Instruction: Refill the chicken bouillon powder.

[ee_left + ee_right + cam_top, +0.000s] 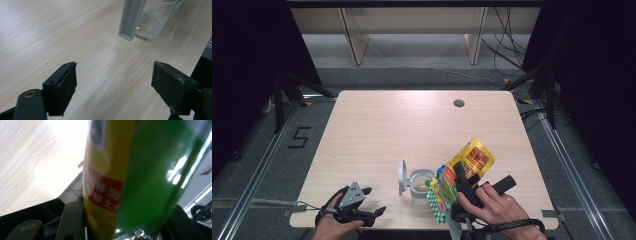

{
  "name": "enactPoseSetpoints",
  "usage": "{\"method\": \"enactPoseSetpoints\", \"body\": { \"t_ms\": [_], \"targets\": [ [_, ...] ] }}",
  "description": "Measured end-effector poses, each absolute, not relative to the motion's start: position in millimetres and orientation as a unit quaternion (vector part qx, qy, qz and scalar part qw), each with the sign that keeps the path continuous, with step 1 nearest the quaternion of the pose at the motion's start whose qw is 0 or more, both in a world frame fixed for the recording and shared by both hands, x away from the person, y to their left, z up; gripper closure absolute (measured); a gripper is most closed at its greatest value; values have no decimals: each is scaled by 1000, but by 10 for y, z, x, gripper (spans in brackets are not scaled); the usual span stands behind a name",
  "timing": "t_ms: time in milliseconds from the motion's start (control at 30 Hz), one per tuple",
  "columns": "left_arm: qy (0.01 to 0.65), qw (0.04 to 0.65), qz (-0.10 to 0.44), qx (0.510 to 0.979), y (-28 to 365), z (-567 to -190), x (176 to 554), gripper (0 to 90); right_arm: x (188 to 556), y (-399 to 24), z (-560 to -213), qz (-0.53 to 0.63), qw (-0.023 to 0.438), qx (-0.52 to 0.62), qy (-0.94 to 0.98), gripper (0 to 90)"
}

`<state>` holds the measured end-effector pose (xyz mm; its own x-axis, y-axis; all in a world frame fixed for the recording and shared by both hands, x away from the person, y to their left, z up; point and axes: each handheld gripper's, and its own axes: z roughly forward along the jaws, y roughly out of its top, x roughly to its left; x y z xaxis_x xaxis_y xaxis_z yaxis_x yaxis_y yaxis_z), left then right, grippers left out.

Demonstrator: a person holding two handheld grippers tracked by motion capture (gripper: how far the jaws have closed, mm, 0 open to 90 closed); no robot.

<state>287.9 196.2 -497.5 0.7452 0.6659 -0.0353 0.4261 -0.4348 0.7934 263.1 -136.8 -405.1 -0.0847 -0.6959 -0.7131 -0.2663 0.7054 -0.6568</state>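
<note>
A yellow and green snack bag is tilted with its lower end over a clear jar near the table's front edge. My right gripper is shut on the bag; in the right gripper view the bag sits between the jaws of that gripper. The jar's grey lid stands swung open on its left side. My left gripper rests open at the front left, nothing between its fingers. In the left gripper view the open gripper faces the jar, which holds pale grains, and the lid.
The wooden table has a round cable hole at the back right. Beyond the table stands a low wooden bench, and cables lie on the floor at the right.
</note>
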Motion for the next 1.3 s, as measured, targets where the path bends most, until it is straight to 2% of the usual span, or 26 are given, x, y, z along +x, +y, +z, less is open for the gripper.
{"method": "enactPoseSetpoints", "body": {
  "t_ms": [1300],
  "targets": [
    [313,414,149,842,1973,-4969,2898,195,2651,-1385,-4014,-185,583,-345,712,575]
  ]
}}
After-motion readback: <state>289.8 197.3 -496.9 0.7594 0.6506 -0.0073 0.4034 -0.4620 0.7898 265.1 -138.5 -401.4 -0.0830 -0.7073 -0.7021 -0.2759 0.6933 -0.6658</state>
